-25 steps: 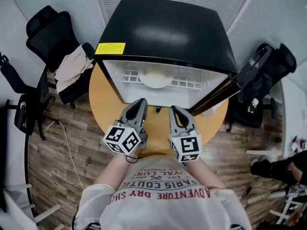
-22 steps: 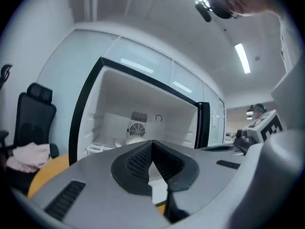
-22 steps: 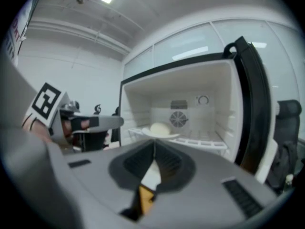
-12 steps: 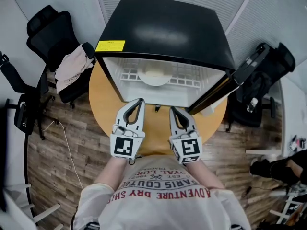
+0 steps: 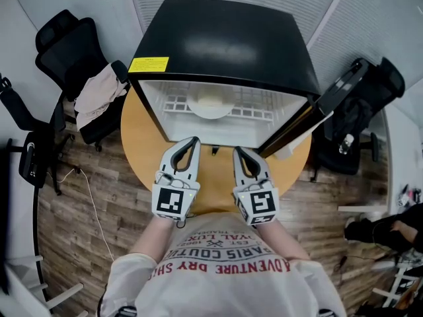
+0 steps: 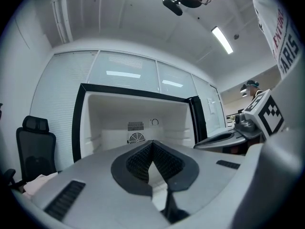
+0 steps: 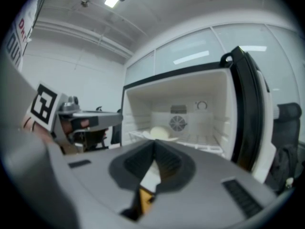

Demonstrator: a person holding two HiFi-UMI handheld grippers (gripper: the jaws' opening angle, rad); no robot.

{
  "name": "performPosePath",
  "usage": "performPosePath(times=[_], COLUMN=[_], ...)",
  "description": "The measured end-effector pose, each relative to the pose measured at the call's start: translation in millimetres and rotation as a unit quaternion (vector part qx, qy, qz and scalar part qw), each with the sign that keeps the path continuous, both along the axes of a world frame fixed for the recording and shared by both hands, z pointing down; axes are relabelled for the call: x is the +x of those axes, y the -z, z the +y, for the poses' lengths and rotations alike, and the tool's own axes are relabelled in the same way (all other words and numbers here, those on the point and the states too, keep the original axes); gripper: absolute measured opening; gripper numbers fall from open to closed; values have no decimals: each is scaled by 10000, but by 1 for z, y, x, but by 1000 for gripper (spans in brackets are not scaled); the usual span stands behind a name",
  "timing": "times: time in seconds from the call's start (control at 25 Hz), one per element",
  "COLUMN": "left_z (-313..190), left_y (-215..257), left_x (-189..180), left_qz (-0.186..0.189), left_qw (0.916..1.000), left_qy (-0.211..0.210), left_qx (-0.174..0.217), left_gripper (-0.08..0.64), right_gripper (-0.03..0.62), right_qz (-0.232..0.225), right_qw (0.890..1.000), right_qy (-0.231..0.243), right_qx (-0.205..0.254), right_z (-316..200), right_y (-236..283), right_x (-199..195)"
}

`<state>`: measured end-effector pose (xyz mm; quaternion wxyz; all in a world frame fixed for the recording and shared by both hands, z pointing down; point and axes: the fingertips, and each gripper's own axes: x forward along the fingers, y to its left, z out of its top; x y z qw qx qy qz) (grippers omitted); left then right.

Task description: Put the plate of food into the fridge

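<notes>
plate (image 5: 210,105) in fridge (image 5: 225,38), fridge on table (image 5: 141,149)

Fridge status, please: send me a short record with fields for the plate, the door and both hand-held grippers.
fridge: on the round table, open
plate: inside on the wire shelf, food on it
door: swung open to the right
left hand-held gripper: shut, empty, over the table before the opening
right hand-held gripper: shut, empty, beside the left one
</notes>
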<state>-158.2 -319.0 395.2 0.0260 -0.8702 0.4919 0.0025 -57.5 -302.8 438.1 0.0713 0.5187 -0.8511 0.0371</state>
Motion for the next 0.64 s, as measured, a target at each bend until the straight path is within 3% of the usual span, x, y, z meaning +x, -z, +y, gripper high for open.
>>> performPosePath(times=[0.16,0.44,0.64], left_z=[0,2,3], left_y=[0,-2,-9], left_x=[1,10,11], left_qz=[17,-409,-338], left_qw=[10000,9989,9990], left_qy=[-28,-190,-238], left_qx=[-27,81,-159], left_gripper=[26,26,26], right_gripper=[29,29,29], right_qz=[15,13,101], right_qw=[10000,9999,9998], right_qy=[11,17,37], right_qx=[34,151,138], right_z=[0,0,1], right_y=[1,5,3], right_x=[0,-2,-3])
